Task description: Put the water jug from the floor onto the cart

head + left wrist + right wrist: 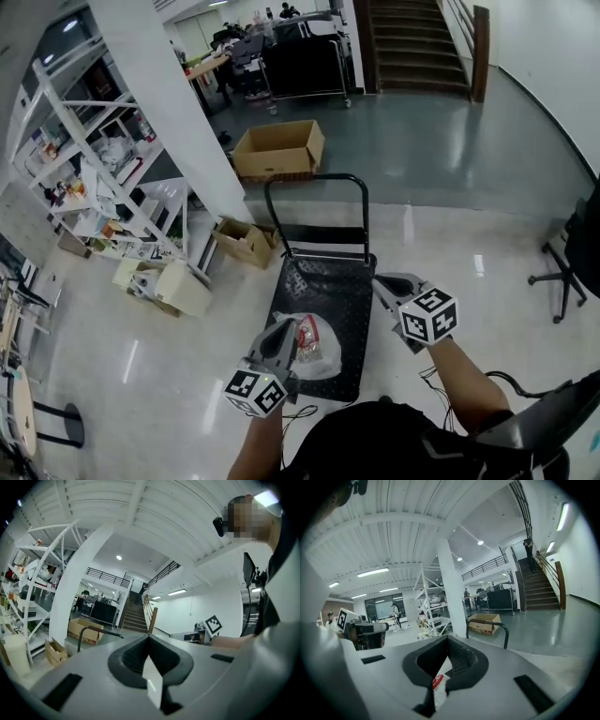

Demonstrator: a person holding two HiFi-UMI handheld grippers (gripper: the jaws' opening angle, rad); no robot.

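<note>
Closest to you, low in the frame, your left gripper [281, 339] has its jaws pressed together on nothing. Your right gripper [384, 284], at centre right, is just as empty and closed. Between them sits the water jug [314, 342], clear with a red label, already on the dark deck of the cart [328, 281] at its near end. It looks thin-walled, smooth and likely slippery, and heavy if full. I can't make out a handle, so squeeze it from both sides, low down.
</note>
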